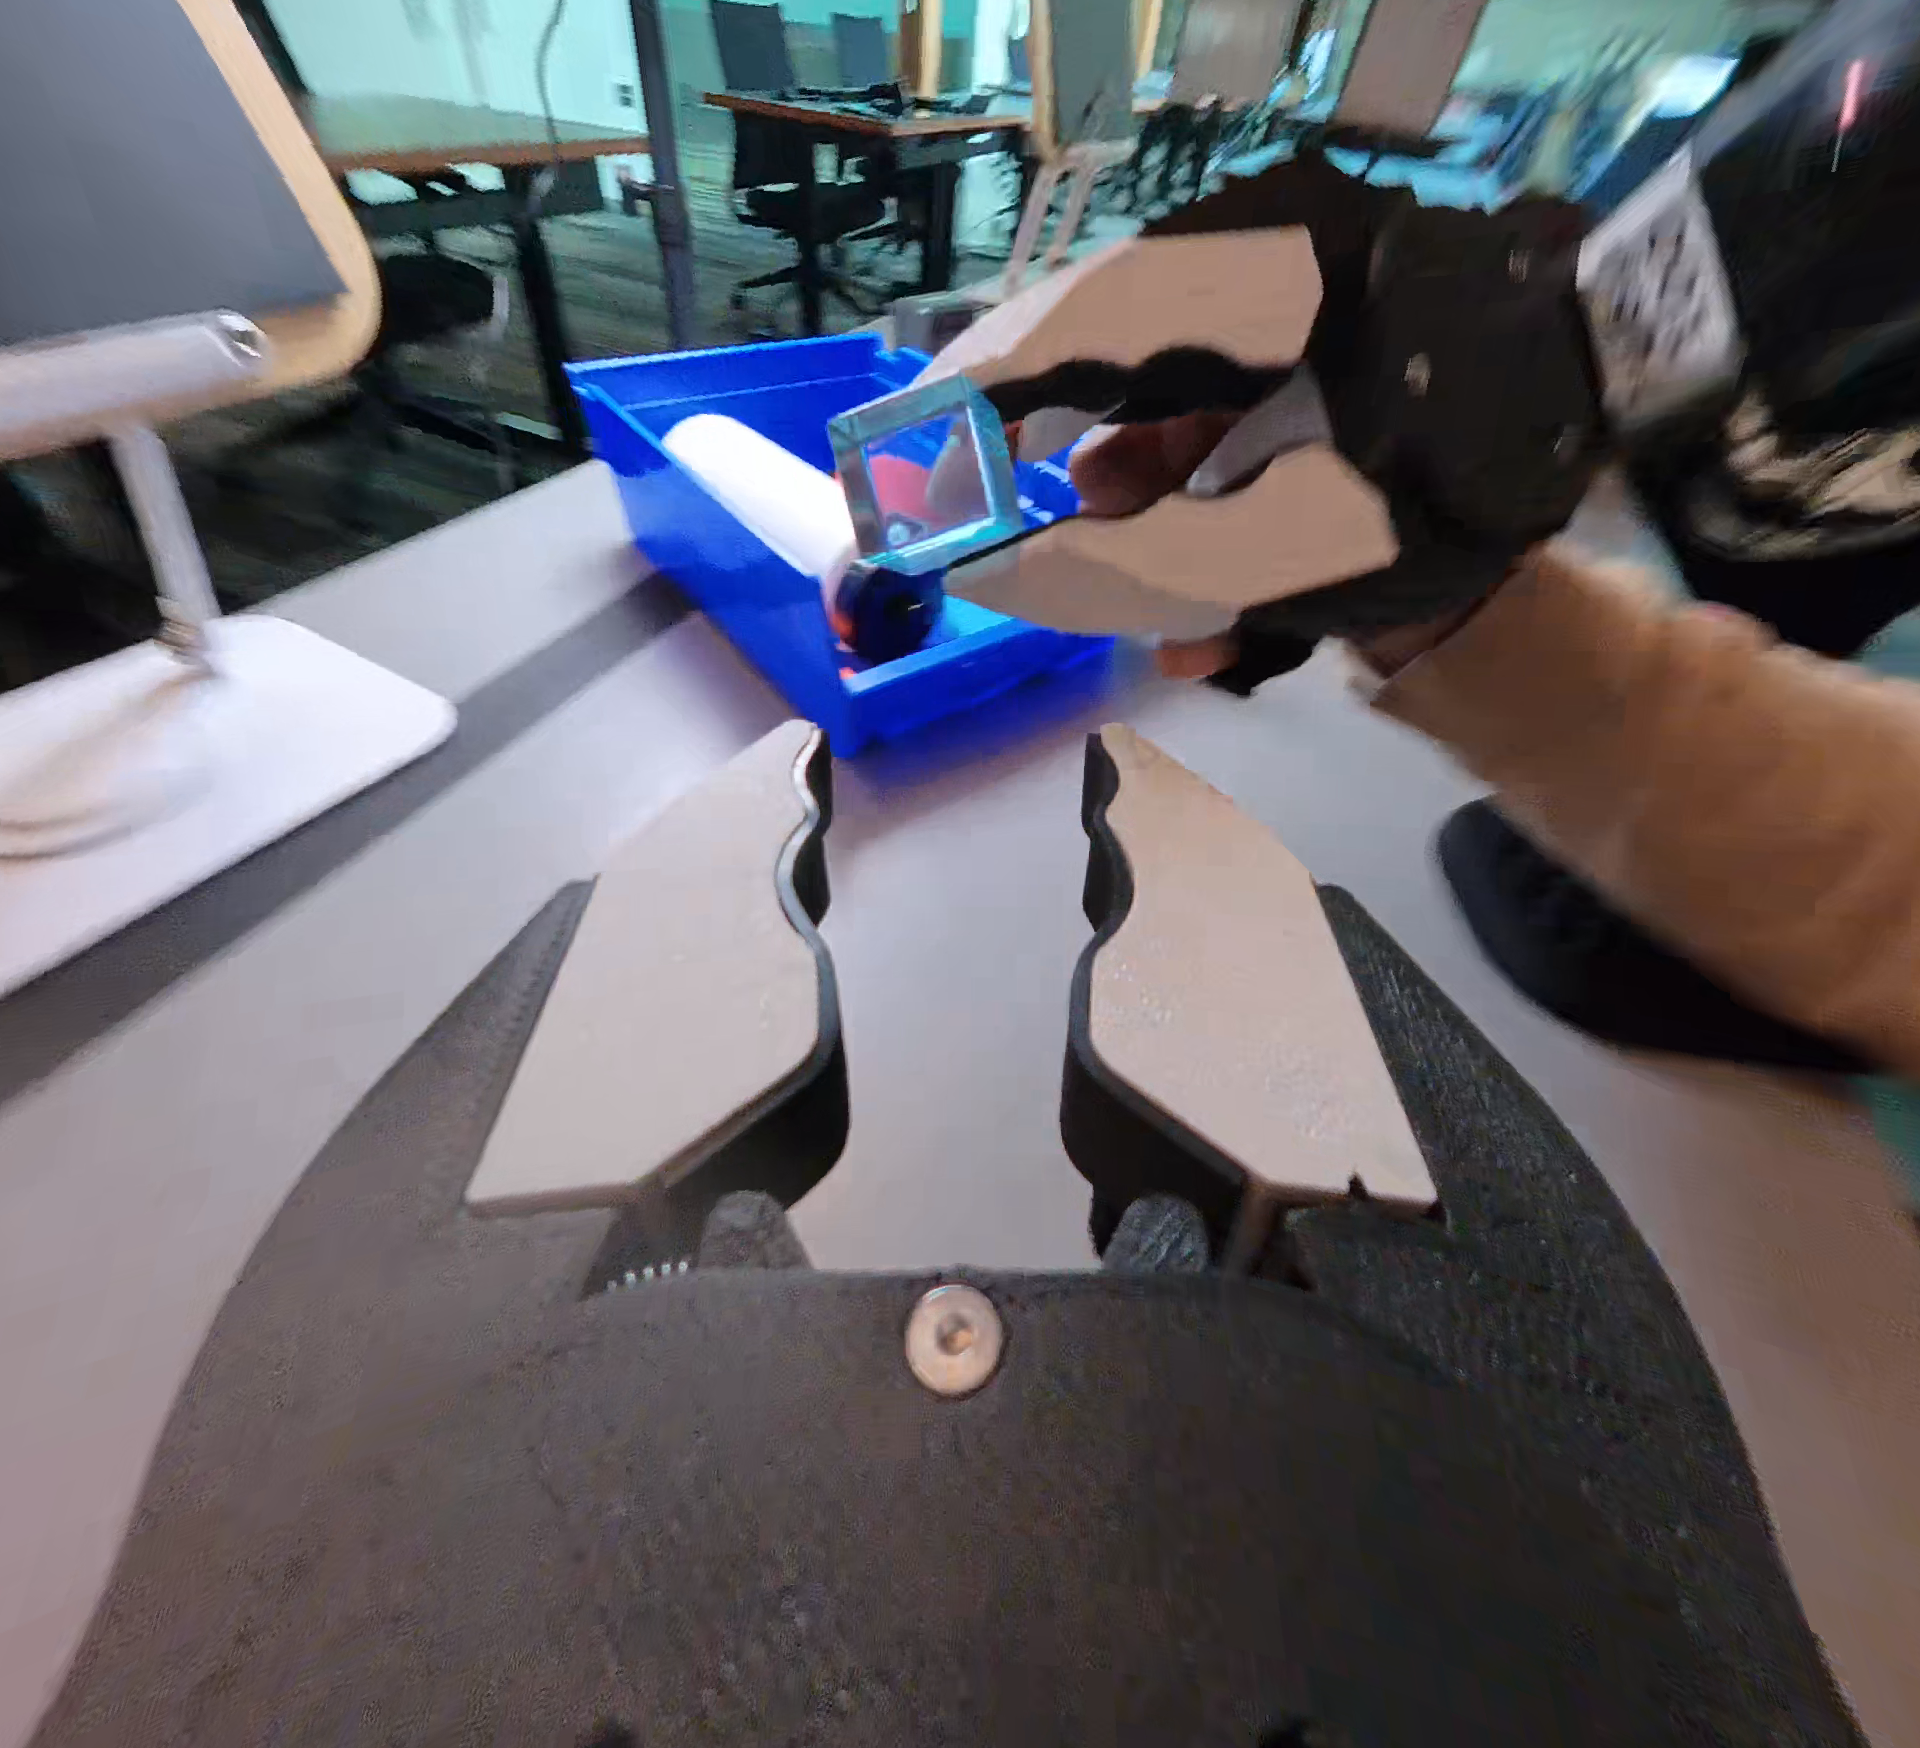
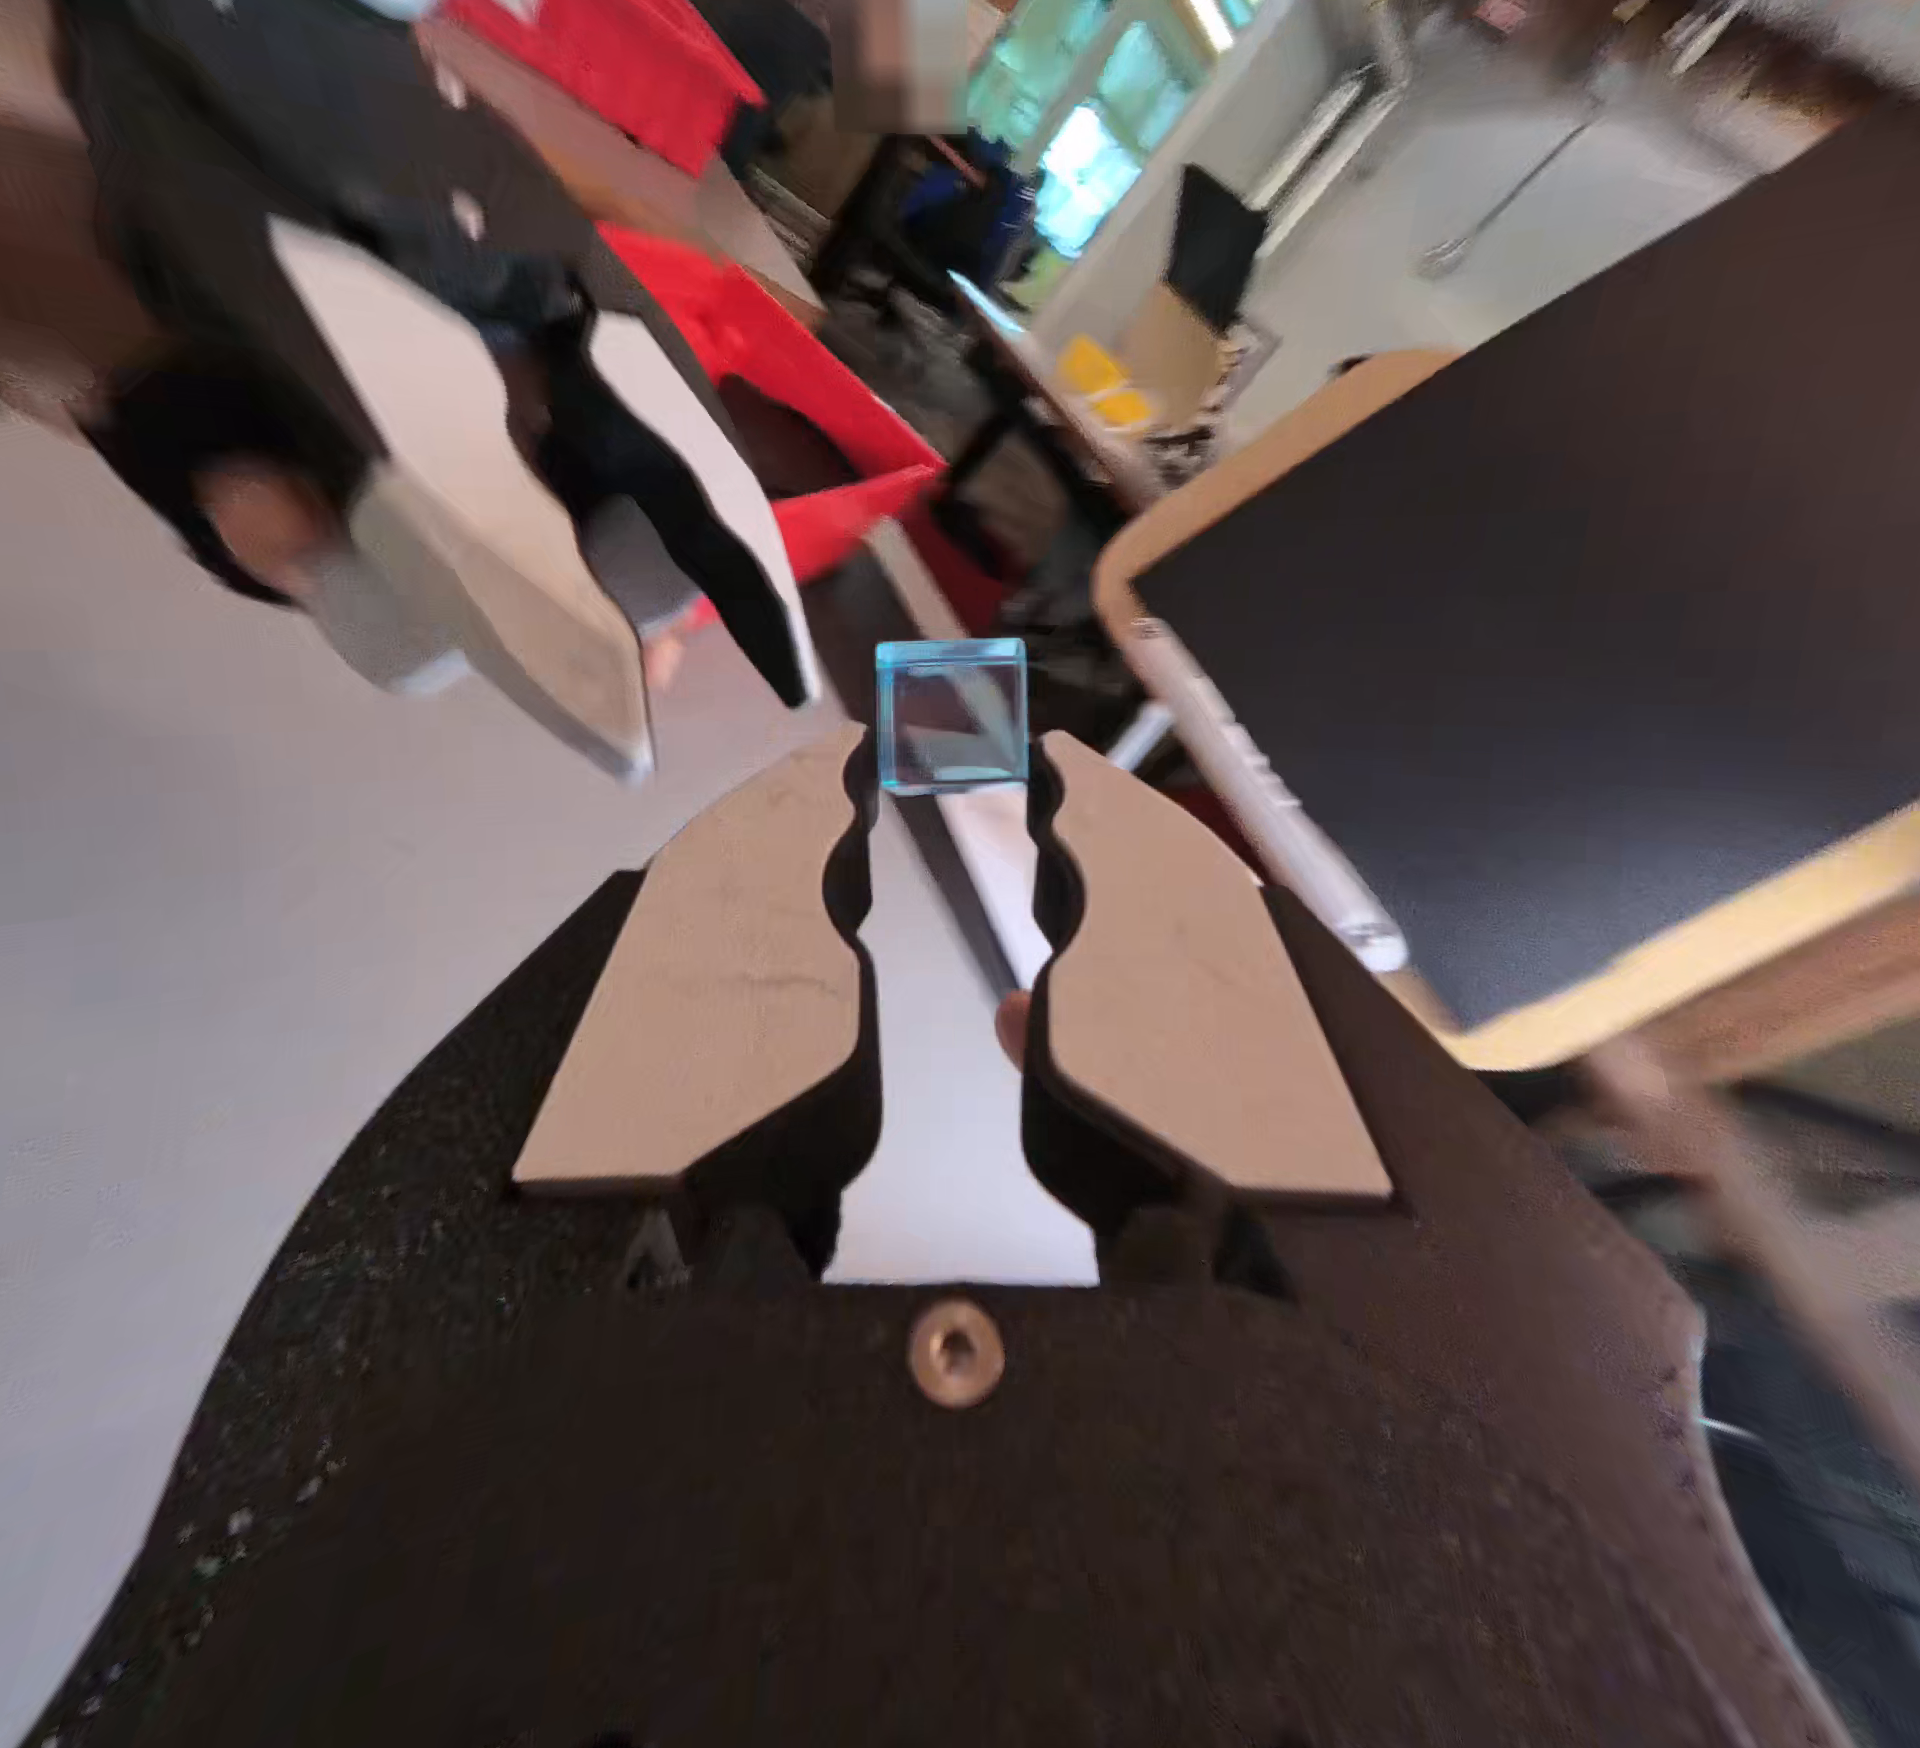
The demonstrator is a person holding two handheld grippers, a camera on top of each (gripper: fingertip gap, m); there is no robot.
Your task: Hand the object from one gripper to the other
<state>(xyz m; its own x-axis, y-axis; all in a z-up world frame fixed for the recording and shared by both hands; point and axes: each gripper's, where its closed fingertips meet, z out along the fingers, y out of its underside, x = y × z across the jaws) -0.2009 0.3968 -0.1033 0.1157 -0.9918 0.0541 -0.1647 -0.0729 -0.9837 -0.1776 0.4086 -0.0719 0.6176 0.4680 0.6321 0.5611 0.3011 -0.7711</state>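
The right tongs (image 2: 951, 753) pinch a clear blue cube (image 2: 951, 716) by their very tips, leaving most of it exposed for the taking. The left tongs (image 1: 956, 753) gape empty nearby above the counter (image 1: 935, 1023), likely ready to receive it.

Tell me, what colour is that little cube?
Clear pale blue cube, seen best in the right wrist view.
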